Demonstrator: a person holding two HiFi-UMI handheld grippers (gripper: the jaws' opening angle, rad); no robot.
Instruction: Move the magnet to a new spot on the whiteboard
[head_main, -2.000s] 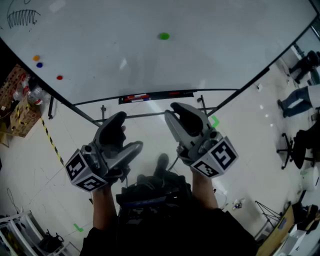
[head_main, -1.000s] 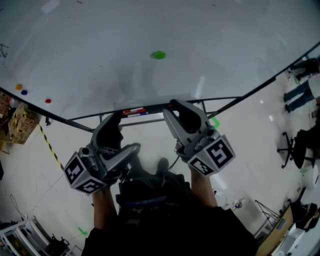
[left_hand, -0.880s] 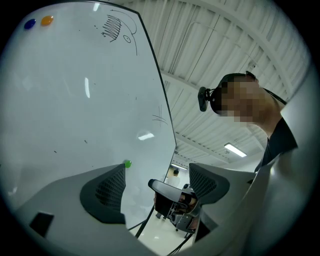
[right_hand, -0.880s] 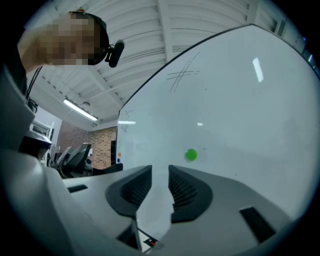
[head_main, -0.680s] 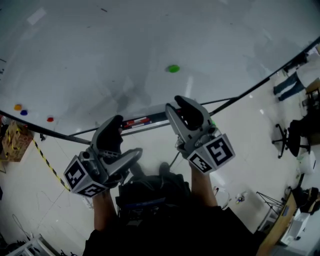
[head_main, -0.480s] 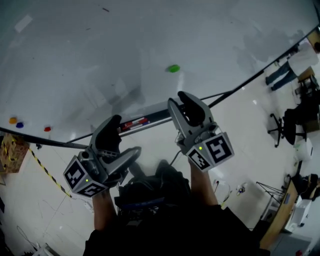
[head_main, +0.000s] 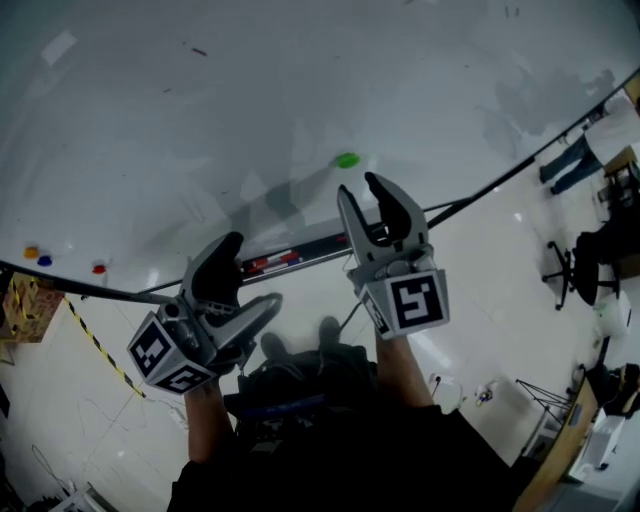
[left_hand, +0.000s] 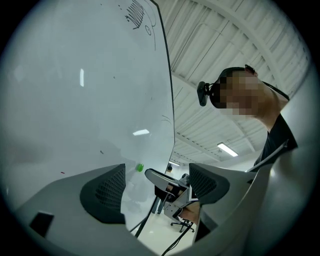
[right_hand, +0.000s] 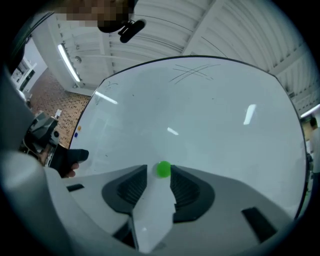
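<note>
A small green magnet (head_main: 347, 159) sticks to the whiteboard (head_main: 300, 80) near its lower edge. My right gripper (head_main: 360, 188) points at the board just below it, jaws apart. They have just been opening. In the right gripper view the magnet (right_hand: 163, 169) shows in the gap at the tips of the right gripper (right_hand: 158, 176), and the pads do not press on it. My left gripper (head_main: 247, 272) hangs lower left, off the board, open and empty. In the left gripper view the left gripper (left_hand: 155, 187) frames the magnet (left_hand: 140, 168) farther off.
Orange (head_main: 31, 252), blue (head_main: 44, 260) and red (head_main: 99, 268) magnets sit at the board's lower left. A marker tray (head_main: 272, 262) runs under the board's edge. Yellow-black tape (head_main: 95, 340) crosses the floor at left. Office chairs (head_main: 590, 260) stand at right.
The right gripper has moved up to the green magnet, rolled so its marker cube faces me, and spread its jaws. The left gripper has kept its pose.
</note>
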